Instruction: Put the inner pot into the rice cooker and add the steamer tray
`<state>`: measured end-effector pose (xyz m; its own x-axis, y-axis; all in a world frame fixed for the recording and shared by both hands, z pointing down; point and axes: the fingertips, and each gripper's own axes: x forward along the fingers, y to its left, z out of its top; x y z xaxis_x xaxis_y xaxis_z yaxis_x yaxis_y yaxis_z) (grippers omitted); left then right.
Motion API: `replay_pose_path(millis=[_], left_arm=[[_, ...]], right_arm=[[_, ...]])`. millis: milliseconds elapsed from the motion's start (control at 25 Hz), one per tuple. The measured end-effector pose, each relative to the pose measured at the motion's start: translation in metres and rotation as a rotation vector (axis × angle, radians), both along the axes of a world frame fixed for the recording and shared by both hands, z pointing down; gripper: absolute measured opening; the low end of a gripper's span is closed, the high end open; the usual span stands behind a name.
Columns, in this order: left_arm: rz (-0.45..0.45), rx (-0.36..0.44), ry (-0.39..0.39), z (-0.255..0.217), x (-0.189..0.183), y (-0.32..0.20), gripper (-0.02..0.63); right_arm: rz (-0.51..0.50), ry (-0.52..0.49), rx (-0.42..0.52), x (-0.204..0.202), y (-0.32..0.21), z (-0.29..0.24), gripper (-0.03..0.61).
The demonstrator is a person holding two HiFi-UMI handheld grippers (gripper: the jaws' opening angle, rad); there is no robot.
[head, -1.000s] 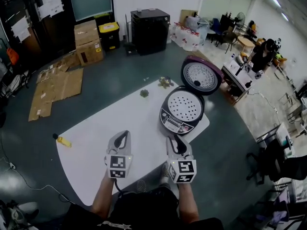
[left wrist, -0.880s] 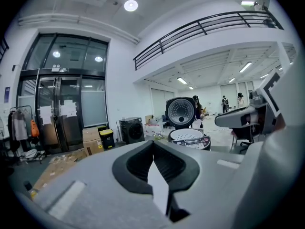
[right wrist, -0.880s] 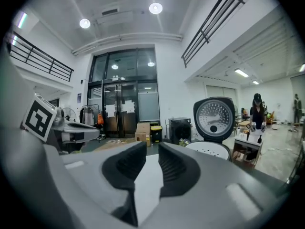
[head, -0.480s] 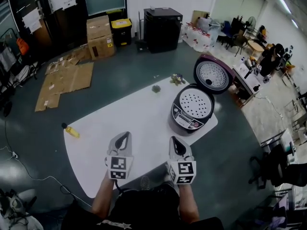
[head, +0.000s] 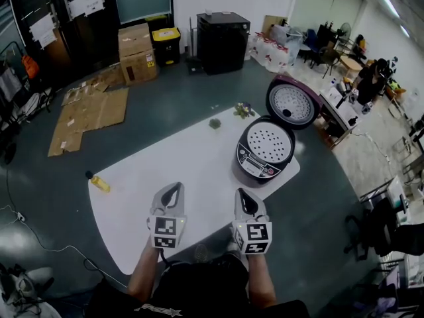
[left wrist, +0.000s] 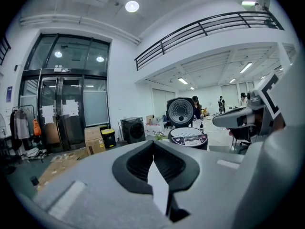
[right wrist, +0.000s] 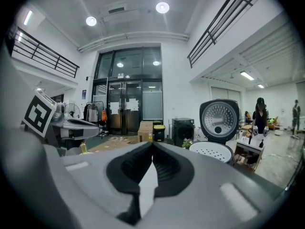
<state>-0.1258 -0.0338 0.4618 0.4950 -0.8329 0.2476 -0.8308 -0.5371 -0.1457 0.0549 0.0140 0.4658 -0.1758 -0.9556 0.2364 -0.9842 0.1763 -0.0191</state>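
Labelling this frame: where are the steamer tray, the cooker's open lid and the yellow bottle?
steamer tray (head: 268, 142): head view, perforated middle.
open lid (head: 293, 103): head view, inner plate.
yellow bottle (head: 99, 183): head view, its body.

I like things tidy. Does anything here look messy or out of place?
Mostly tidy. A yellow bottle sits right at the left corner of the white table, near the edge, and flattened cardboard lies scattered on the floor. The steamer tray looks level in the rice cooker.
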Motion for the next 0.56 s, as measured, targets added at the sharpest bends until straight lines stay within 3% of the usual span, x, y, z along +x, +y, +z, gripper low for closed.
replay_pose_path(millis=[560], left_arm=[[-0.001, 0.006, 0.002, -0.0020, 0.0016, -0.0041, 0.011]], right_arm=[[0.011, 0.006, -0.007, 0.0079, -0.0039, 0.0012, 0.006]])
